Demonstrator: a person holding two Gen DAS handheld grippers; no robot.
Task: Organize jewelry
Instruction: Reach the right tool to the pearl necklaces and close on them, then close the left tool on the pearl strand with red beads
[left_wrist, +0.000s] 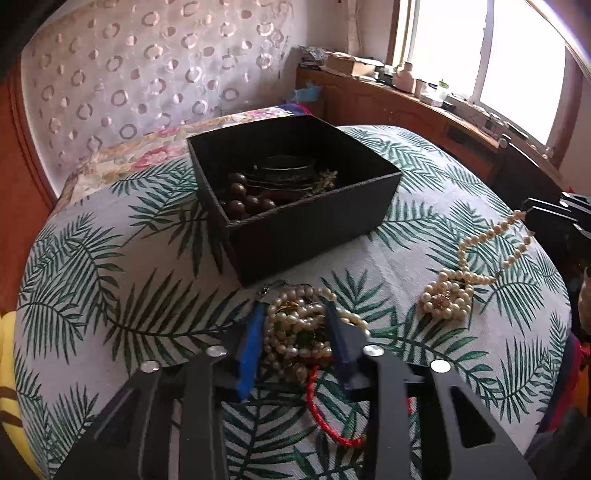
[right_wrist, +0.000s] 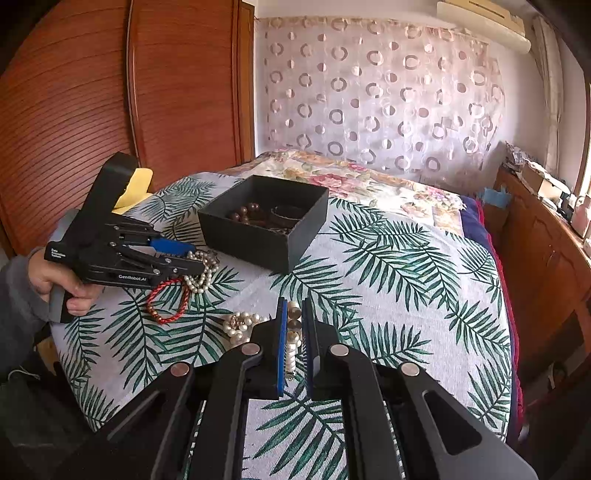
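We are closing the left gripper around a tangled cream pearl-bead pile, fingers half apart. We are pinching a cream pearl necklace strand in the nearly closed right gripper, beside the black square cardboard box.

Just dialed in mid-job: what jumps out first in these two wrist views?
The black box sits mid-bed on the palm-leaf bedspread, already holding brown wooden beads and bangles. In front of it, the left gripper straddles a tangled pile of pearl strands beside a red cord bracelet. To the right, the right gripper pinches a pearl necklace whose flower-shaped coil rests on the cloth.
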